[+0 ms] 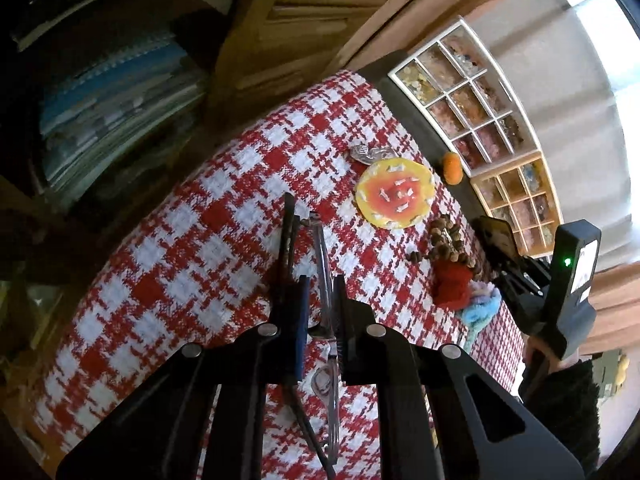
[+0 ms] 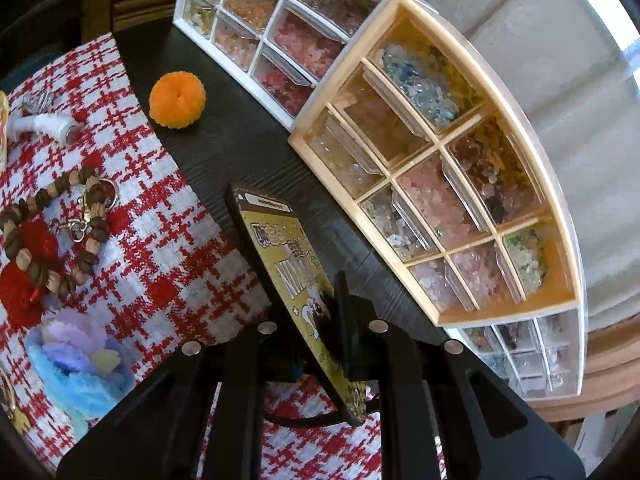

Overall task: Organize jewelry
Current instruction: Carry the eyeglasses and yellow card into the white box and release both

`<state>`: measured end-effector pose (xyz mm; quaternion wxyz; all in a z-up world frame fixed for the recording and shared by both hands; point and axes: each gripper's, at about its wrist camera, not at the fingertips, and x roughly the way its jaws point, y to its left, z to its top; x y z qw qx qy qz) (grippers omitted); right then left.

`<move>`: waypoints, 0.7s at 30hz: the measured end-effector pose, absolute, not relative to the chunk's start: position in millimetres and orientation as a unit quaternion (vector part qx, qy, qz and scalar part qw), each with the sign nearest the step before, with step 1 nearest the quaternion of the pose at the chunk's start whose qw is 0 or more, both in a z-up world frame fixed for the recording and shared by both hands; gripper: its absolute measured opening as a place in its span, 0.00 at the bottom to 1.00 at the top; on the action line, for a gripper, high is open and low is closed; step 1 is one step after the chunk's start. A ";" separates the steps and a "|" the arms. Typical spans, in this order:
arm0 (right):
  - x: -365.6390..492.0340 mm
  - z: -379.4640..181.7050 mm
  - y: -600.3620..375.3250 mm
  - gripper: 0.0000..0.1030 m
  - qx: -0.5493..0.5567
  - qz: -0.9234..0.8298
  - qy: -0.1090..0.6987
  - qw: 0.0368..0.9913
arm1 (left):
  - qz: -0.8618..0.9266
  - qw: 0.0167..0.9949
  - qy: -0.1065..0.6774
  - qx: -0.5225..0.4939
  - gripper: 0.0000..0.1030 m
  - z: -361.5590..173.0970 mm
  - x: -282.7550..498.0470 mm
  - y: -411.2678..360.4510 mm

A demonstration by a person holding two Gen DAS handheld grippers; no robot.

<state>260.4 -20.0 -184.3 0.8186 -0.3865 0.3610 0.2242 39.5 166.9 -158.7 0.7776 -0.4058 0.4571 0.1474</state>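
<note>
My left gripper (image 1: 322, 308) is shut on a thin clear-rimmed item (image 1: 326, 264), seen edge-on above the red-and-white checked cloth (image 1: 192, 264); a dark thin strand hangs beside it. My right gripper (image 2: 316, 320) is shut on a flat black-edged card with a gold printed face (image 2: 280, 248), tilted over the dark table (image 2: 240, 140). On the cloth lie a wooden bead bracelet with metal clasps (image 2: 60, 236), a red knitted piece (image 2: 20, 280), a blue and purple fluffy scrunchie (image 2: 80, 360) and a yellow-orange disc with small white pieces (image 1: 394, 192).
Three drawer units of bead chips line the table's far edge: white (image 2: 280, 20), beige (image 2: 440, 180), clear (image 2: 532, 356). An orange fuzzy ball (image 2: 178, 100) sits before them. A silver trinket (image 1: 368, 152) and a white tube (image 2: 44, 124) lie nearby. Wooden furniture and shelves stand behind.
</note>
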 end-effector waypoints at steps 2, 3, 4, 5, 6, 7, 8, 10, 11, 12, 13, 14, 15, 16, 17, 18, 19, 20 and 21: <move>253.4 -180.5 -21.2 0.11 -0.378 0.222 0.363 0.822 | 0.148 0.782 0.454 -0.400 0.12 -157.0 36.8 165.4; 249.4 -176.5 -22.8 0.10 -0.372 0.222 0.362 0.825 | 0.147 0.787 0.453 -0.393 0.12 -155.4 35.7 163.6; 247.0 -174.6 -26.2 0.08 -0.367 0.221 0.361 0.828 | 0.146 0.791 0.452 -0.385 0.12 -153.2 34.7 161.4; 245.4 -171.4 -28.8 0.06 -0.361 0.217 0.361 0.832 | 0.145 0.795 0.451 -0.380 0.12 -151.1 33.3 159.0; 243.7 -167.4 -32.6 0.05 -0.353 0.213 0.361 0.837 | 0.148 0.798 0.449 -0.374 0.12 -148.5 31.9 157.1; 242.2 -163.9 -35.3 0.05 -0.344 0.213 0.361 0.840 | 0.152 0.801 0.446 -0.369 0.12 -145.3 29.8 155.4; 240.6 -159.1 -39.2 0.05 -0.330 0.218 0.364 0.843 | 0.155 0.804 0.443 -0.365 0.12 -143.0 28.7 154.2; 236.7 -152.1 -45.2 0.05 -0.319 0.218 0.365 0.847 | 0.159 0.814 0.438 -0.347 0.12 -135.1 26.9 149.7; 233.0 -149.0 -47.0 0.05 -0.318 0.218 0.362 0.849 | 0.159 0.819 0.435 -0.339 0.12 -131.8 25.7 148.3; 230.0 -146.3 -48.6 0.05 -0.318 0.219 0.359 0.850 | 0.159 0.824 0.432 -0.331 0.12 -127.1 24.9 146.5; 224.3 -142.0 -51.0 0.05 -0.313 0.222 0.356 0.852 | 0.159 0.828 0.427 -0.325 0.12 -122.8 24.0 144.9; 220.7 -139.2 -53.1 0.05 -0.308 0.224 0.355 0.854 | 0.160 0.833 0.423 -0.319 0.12 -119.2 23.2 143.8; 216.1 -135.1 -55.6 0.05 -0.299 0.227 0.354 0.857 | 0.164 0.837 0.419 -0.310 0.12 -115.6 22.9 142.2; 211.3 -130.7 -58.4 0.05 -0.287 0.233 0.354 0.859 | 0.170 0.843 0.416 -0.296 0.12 -112.2 22.5 140.4; 206.6 -126.8 -61.1 0.05 -0.275 0.240 0.355 0.861 | 0.177 0.851 0.409 -0.277 0.12 -108.2 21.9 138.0; 200.9 -121.0 -65.2 0.05 -0.253 0.251 0.357 0.864 | 0.178 0.856 0.407 -0.266 0.12 -105.8 21.6 136.6; 199.6 -112.8 -69.1 0.05 -0.234 0.260 0.358 0.866 | 0.178 0.858 0.406 -0.259 0.12 -103.9 20.7 135.8; 194.6 -106.4 -73.9 0.05 -0.212 0.269 0.356 0.869 | 0.178 0.860 0.405 -0.255 0.12 -102.2 19.0 135.3; 189.0 -98.6 -79.6 0.05 -0.192 0.276 0.354 0.873 | 0.179 0.861 0.402 -0.254 0.12 -100.6 16.7 135.3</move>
